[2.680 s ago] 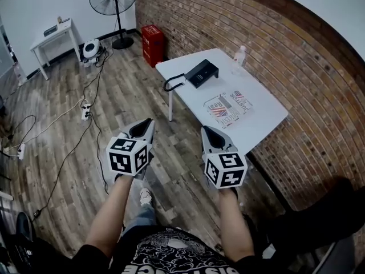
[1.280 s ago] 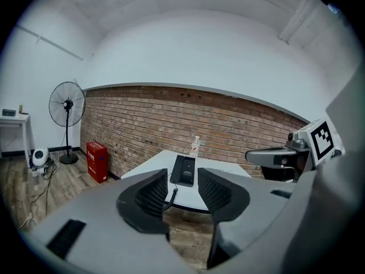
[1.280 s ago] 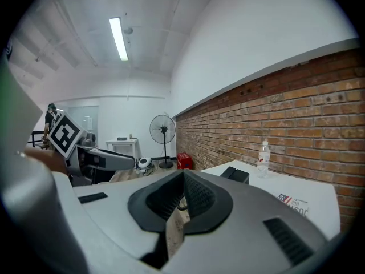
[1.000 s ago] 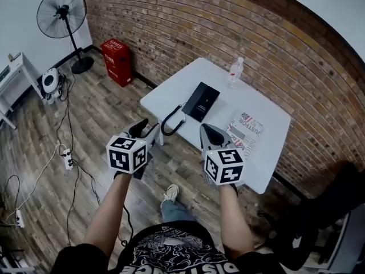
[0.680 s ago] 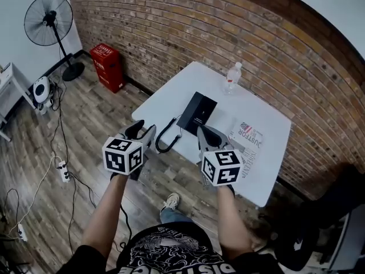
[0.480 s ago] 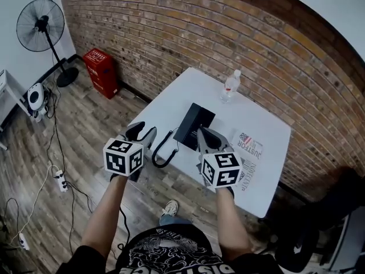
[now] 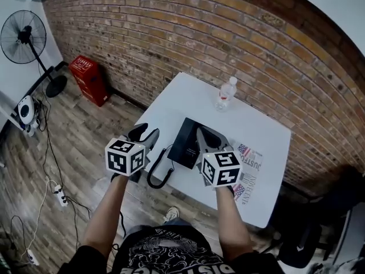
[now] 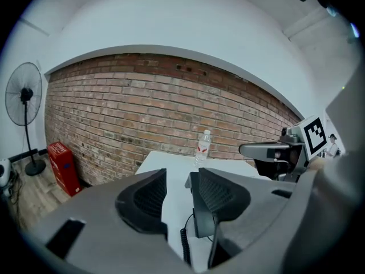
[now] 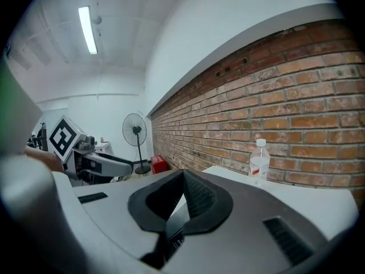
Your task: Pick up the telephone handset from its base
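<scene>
Evidently the approach is the step in hand: in the head view the telephone handset [image 7: 180, 142] lies on its base [image 7: 192, 153] near the tabletop's [image 7: 188, 93] front edge. The left hand-held gripper [image 7: 145, 135] is just short of that edge and the right hand-held gripper [image 7: 204, 133] is above the base. The left gripper view shows its jaws apart and empty with the telephone beyond the gap, so the next move likely calls for lowering it to straddle the handset and closing. The right gripper view shows jaws drawn together at the tips, holding nothing.
</scene>
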The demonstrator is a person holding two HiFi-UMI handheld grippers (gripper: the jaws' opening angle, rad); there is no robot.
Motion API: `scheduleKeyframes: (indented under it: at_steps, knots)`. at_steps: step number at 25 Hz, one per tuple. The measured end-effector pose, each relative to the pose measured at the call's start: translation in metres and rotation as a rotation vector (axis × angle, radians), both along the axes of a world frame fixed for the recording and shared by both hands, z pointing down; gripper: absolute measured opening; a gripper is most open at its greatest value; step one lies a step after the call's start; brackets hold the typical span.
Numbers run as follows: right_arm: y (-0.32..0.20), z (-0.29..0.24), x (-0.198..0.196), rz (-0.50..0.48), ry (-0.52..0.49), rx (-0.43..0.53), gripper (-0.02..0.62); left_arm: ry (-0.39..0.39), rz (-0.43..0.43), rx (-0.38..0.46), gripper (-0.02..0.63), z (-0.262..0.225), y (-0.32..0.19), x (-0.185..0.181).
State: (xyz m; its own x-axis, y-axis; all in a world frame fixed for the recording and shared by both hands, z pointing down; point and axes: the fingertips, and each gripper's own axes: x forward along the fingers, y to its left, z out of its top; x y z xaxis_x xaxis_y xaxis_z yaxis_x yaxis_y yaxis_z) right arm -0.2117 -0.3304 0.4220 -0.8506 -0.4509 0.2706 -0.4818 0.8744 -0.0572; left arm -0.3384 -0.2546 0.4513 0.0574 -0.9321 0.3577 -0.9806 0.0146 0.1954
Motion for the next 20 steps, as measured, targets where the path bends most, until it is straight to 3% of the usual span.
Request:
scheduleKeyframes:
  at_steps: [8,13,20]
  knots:
    - [-0.013,0.018,-0.011,0.065,0.03,-0.016,0.0,0.129,0.184,-0.066,0.16,0.038,-0.036,0.007]
    - [-0.019,0.025,-0.013,0.174,0.044,-0.027,0.0,0.204,0.364,-0.117,0.166,0.063,-0.058,0.016]
    - [-0.022,0.033,-0.007,0.312,0.069,-0.046,0.0,0.304,0.536,-0.21,0.167,0.103,-0.072,0.027]
